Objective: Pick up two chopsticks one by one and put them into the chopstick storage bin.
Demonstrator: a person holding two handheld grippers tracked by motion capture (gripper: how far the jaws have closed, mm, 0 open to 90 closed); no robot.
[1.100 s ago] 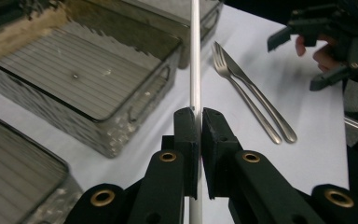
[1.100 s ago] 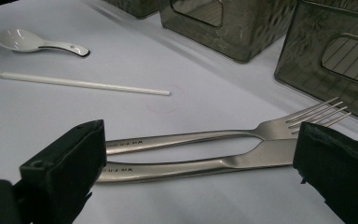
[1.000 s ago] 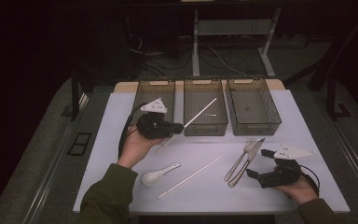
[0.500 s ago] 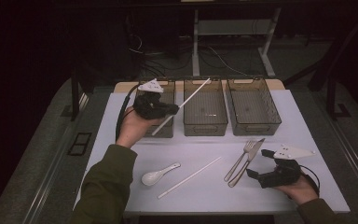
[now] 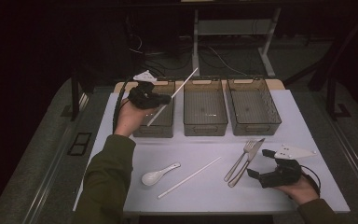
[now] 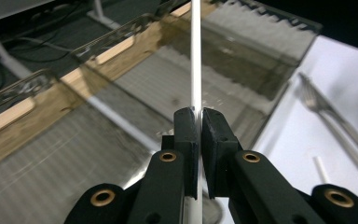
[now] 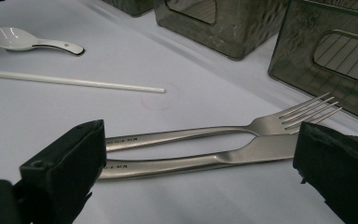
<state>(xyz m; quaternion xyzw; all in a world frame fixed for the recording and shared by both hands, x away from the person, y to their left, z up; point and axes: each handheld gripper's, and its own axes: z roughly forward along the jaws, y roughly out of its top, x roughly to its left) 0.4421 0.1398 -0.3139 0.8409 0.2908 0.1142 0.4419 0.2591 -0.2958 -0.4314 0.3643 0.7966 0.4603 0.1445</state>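
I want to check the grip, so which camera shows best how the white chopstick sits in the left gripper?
The left gripper view: its jaws are shut on the chopstick, seen close up. The high view shows the left gripper holding it tilted over the left bin, but small.

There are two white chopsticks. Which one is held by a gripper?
The chopstick over the left bin, clamped in the left gripper and tilted up. The other chopstick lies flat on the table beside the spoon.
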